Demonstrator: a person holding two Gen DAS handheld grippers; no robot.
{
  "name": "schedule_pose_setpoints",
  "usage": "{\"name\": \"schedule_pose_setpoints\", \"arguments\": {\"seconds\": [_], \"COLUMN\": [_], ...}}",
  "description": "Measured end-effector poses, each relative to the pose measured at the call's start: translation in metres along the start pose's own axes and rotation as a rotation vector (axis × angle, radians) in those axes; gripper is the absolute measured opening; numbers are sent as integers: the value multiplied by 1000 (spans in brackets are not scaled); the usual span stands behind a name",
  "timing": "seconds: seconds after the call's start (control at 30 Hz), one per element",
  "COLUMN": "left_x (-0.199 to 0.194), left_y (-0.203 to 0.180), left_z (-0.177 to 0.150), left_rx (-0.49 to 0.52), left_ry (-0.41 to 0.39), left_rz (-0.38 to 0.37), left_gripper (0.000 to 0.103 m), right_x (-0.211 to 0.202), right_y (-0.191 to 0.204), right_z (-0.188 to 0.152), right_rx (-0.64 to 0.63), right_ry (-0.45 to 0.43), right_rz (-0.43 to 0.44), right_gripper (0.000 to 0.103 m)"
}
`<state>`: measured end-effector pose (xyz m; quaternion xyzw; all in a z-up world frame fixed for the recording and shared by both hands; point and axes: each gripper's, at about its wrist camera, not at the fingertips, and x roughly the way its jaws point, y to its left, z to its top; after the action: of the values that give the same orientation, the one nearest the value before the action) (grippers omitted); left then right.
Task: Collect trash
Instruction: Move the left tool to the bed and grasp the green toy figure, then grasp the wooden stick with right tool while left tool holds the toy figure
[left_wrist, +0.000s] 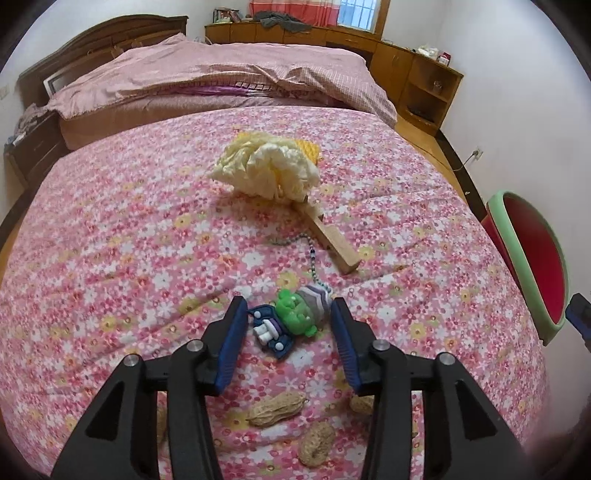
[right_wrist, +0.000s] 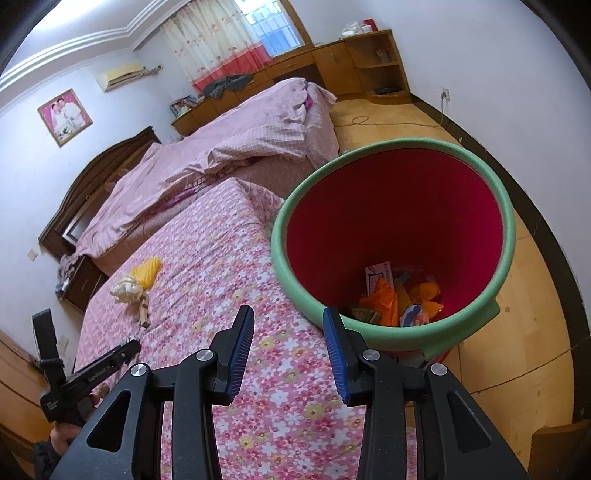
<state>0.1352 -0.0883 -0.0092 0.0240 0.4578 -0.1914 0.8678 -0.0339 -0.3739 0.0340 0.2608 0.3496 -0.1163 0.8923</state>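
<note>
Trash items on the bed with the pink floral quilt (left_wrist: 110, 240): crumpled cream-white paper wad (left_wrist: 266, 168), lying mid-bed on the far end of a pale wooden clothes-peg-shaped stick (left_wrist: 328, 240); yellow ribbed packet (left_wrist: 308, 147) just behind the wad. Peanut shells, tan, whole: one (left_wrist: 277, 404) directly below the left tool's fingers, another (left_wrist: 317, 445) nearer the camera, a third (left_wrist: 364, 404) partly hidden behind the right finger.

Small green-faced toy figure in dark blue clothes with a grey striped cap and bead chain (left_wrist: 291, 317): lies on the quilt between the blue pads of the left tool (left_wrist: 290, 321), pads wide apart, neither clearly touching it.

Red bucket with pale green foam rim (right_wrist: 391, 236): stands on the wooden floor against the bed's edge, holding orange and mixed scraps (right_wrist: 399, 295) at its bottom.

Right tool (right_wrist: 290, 332): fingers spread wide, holding nothing, above the quilt edge beside the bucket rim.

Pink checked duvet (left_wrist: 221, 74): heaped at the headboard end.
</note>
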Motion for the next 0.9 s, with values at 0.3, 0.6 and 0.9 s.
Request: {"name": "schedule_pose_setpoints", "arguments": {"seconds": [0.3,0.6,0.9], "left_x": [-13,-59,-66], "left_y": [15,61,122], "left_z": [-9,1,-9], "left_rx": [-66,-191,-329], "left_ry": [-20,-143,-160], "left_rz": [-35,22,171], "left_gripper": [46,46,46], "right_x": [5,28,71], "right_y": [28,66,131], "right_z": [1,1,-6], "right_rx": [-68,-152,-286], "right_ry": [7,65,183], "right_rz": [23,77,193], "right_gripper": [40,40,40]}}
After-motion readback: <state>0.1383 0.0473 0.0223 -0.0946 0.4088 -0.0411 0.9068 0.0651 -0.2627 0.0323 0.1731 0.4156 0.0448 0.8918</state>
